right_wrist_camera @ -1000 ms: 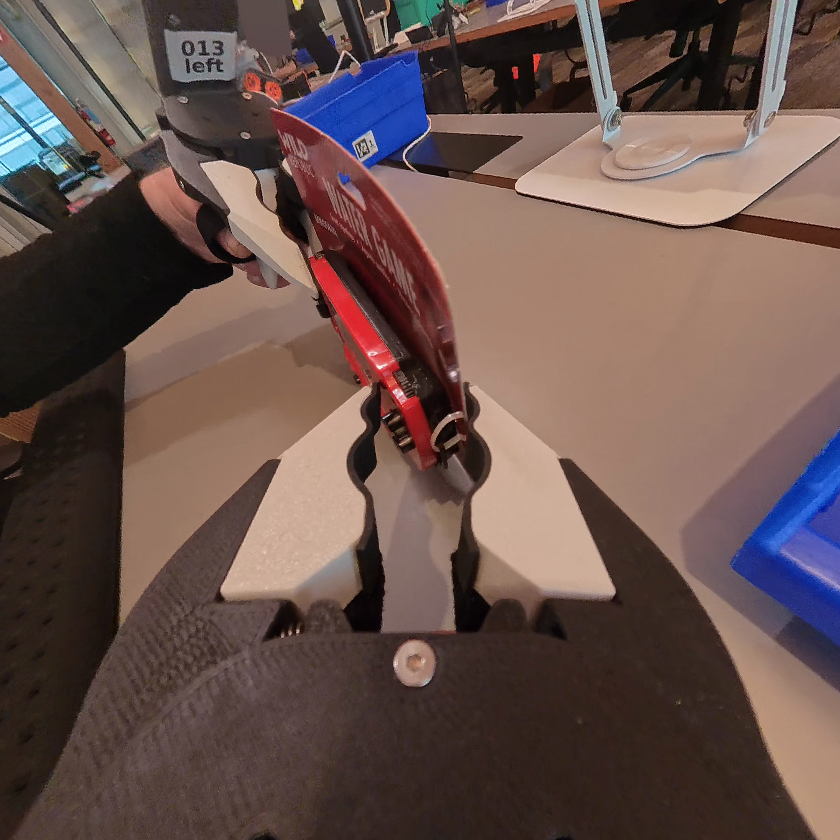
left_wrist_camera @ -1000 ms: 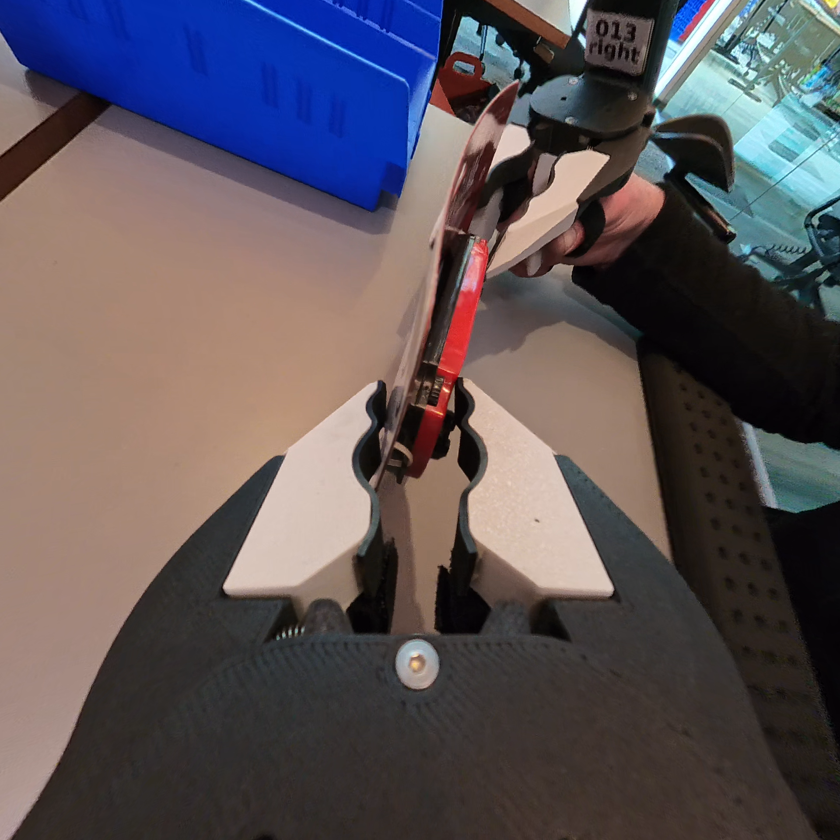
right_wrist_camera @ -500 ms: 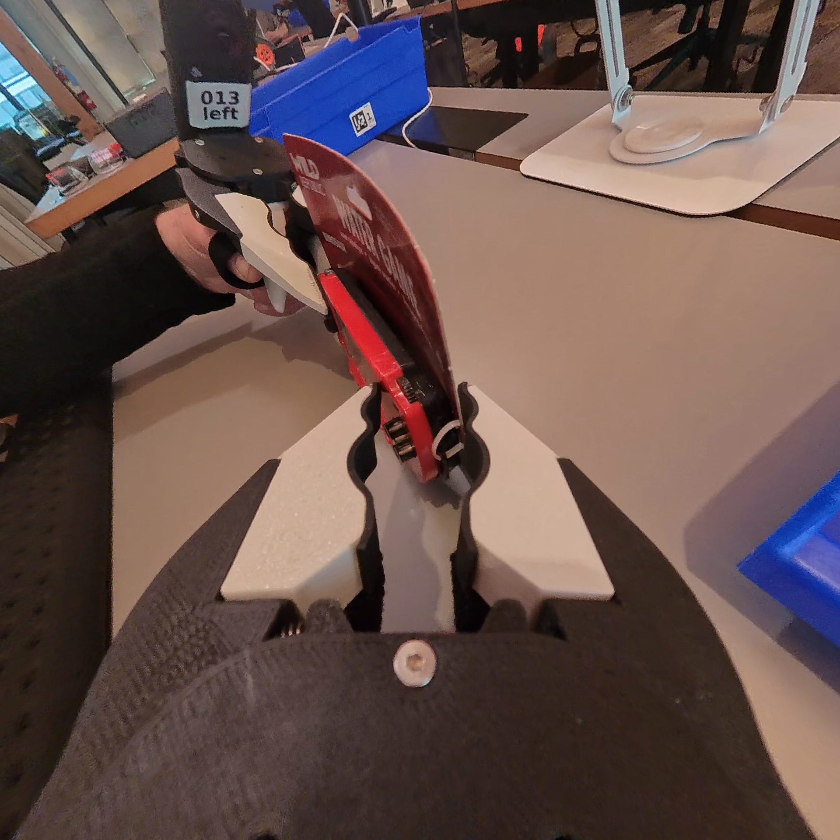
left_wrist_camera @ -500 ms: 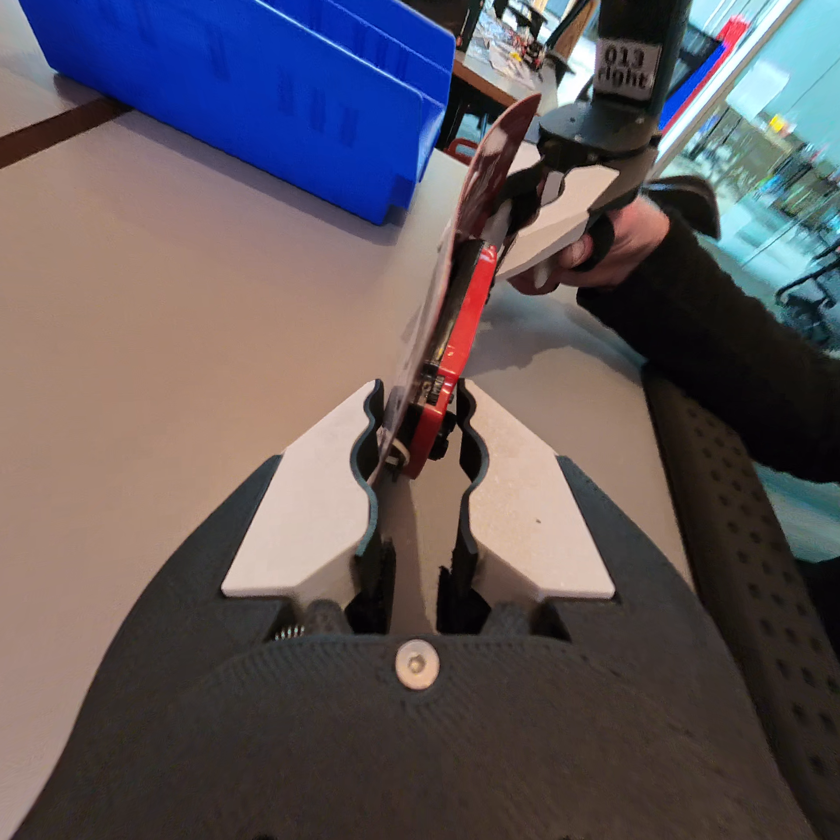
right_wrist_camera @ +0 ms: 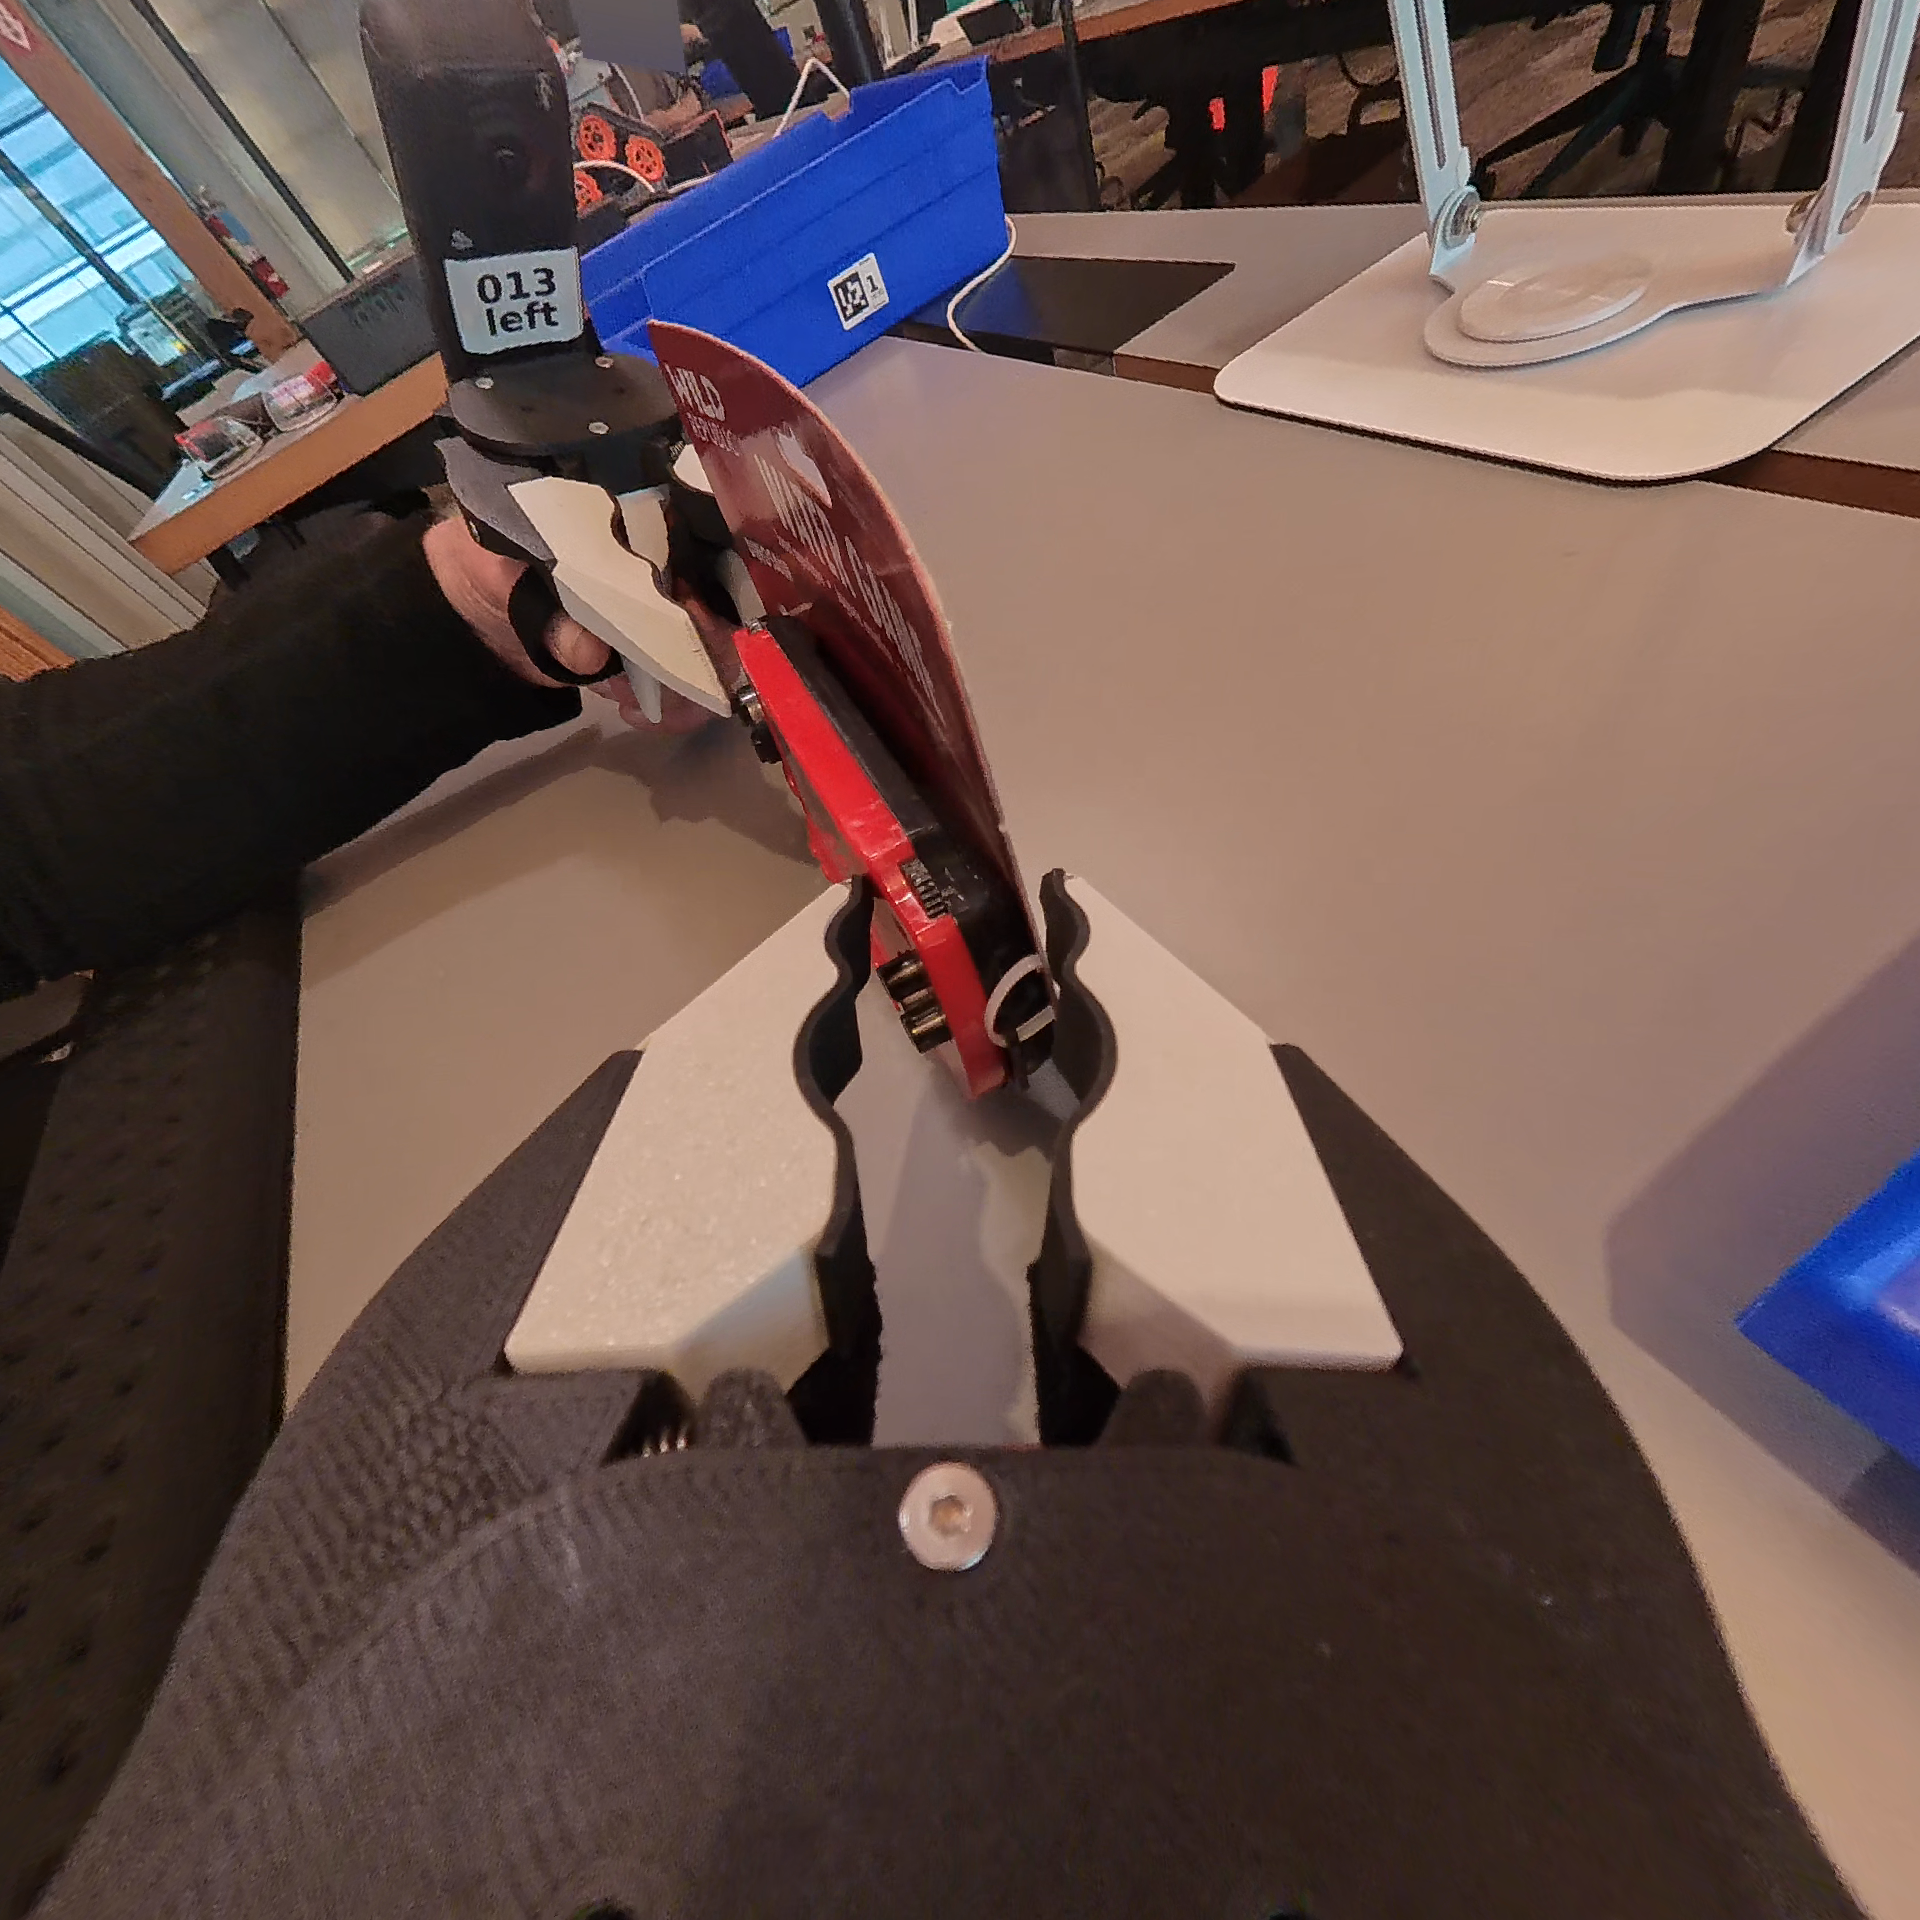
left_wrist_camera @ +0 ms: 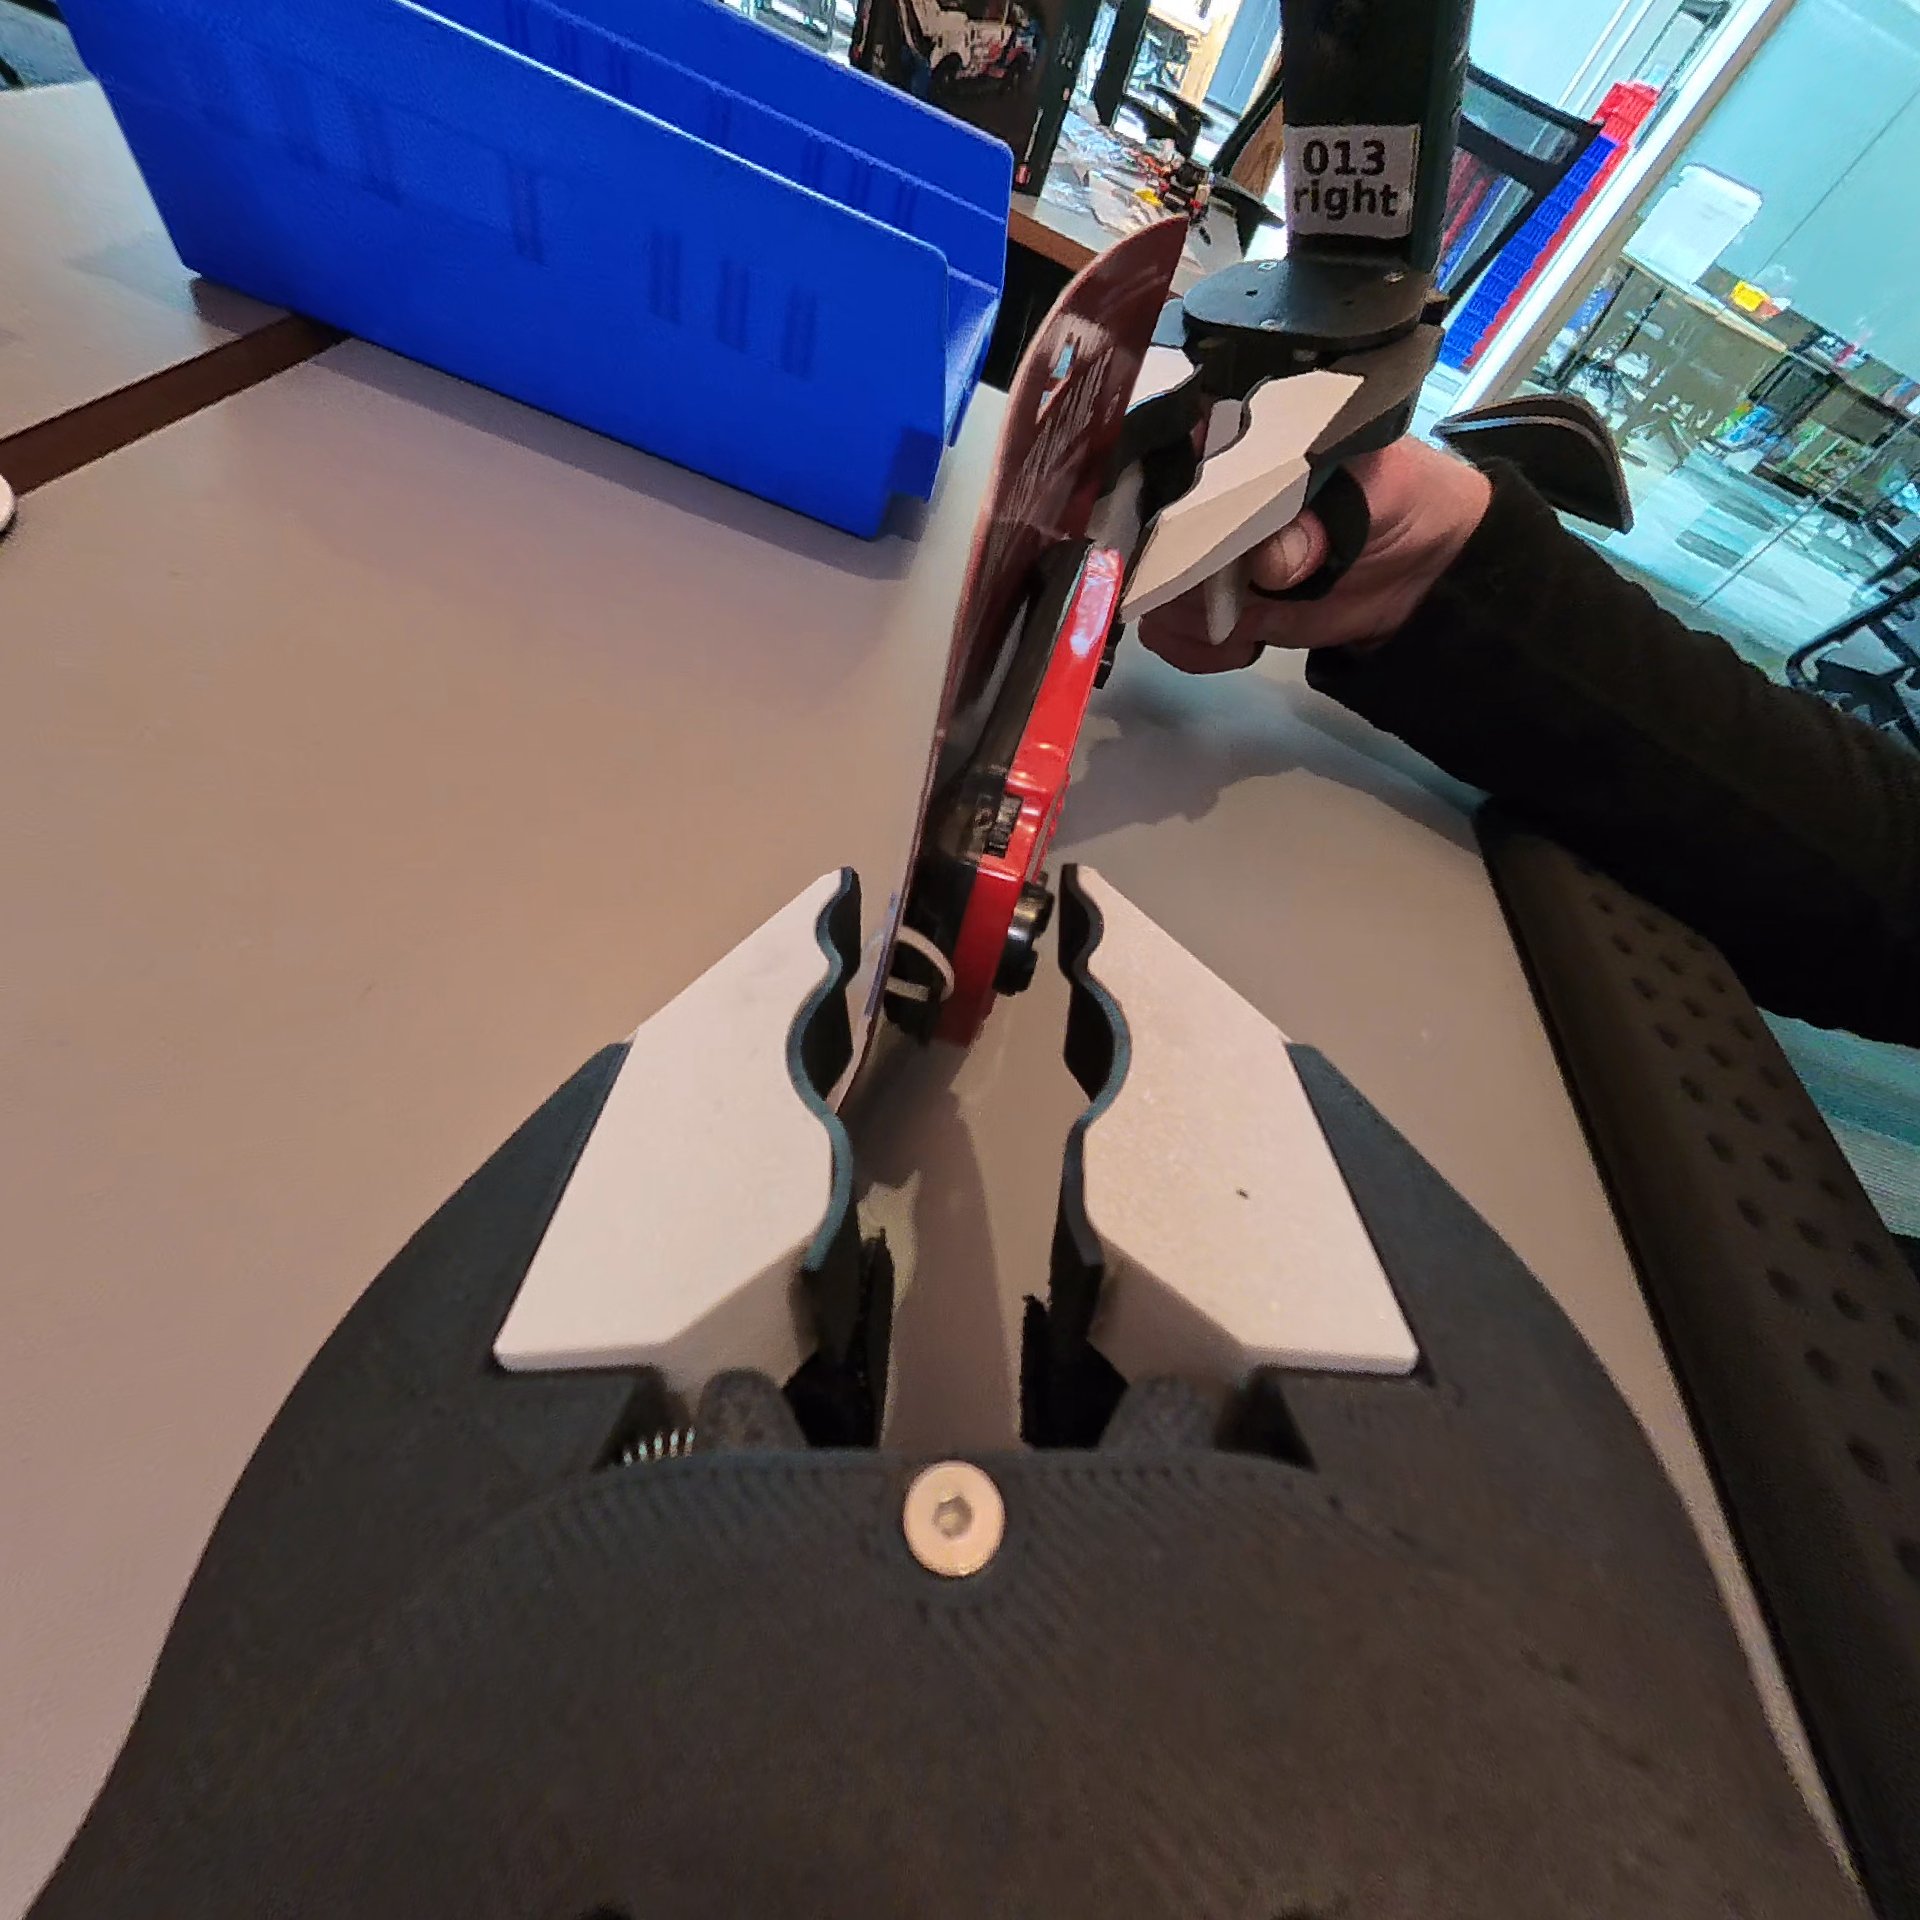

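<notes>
A red toy [left_wrist_camera: 1039, 758] fixed to a dark red backing card [left_wrist_camera: 1049, 436] stands on edge, tilted, low over the grey table [left_wrist_camera: 416, 790], between both grippers. My left gripper [left_wrist_camera: 961, 914] has one end between its fingers, with thin gaps on both sides. My right gripper [right_wrist_camera: 951, 935] is closed on the other end of the toy [right_wrist_camera: 852, 790]. The card [right_wrist_camera: 862, 582] lies against its right finger and the black knobs sit by its left finger. Each gripper also shows in the other's view, the right one [left_wrist_camera: 1226, 488] and the left one [right_wrist_camera: 634, 603], each in a hand with a black sleeve.
A blue bin [left_wrist_camera: 582, 239] stands on the table beyond the left gripper. A blue bin corner [right_wrist_camera: 1849, 1320] is at the right, another blue bin [right_wrist_camera: 810, 239] and a white stand base [right_wrist_camera: 1538, 343] at the back. A black perforated chair [left_wrist_camera: 1714, 1195] runs along the table edge.
My left jaws have widened a little around the toy while my right jaws have narrowed on it. Both grippers have tipped up slightly, and the toy has stayed between them.
</notes>
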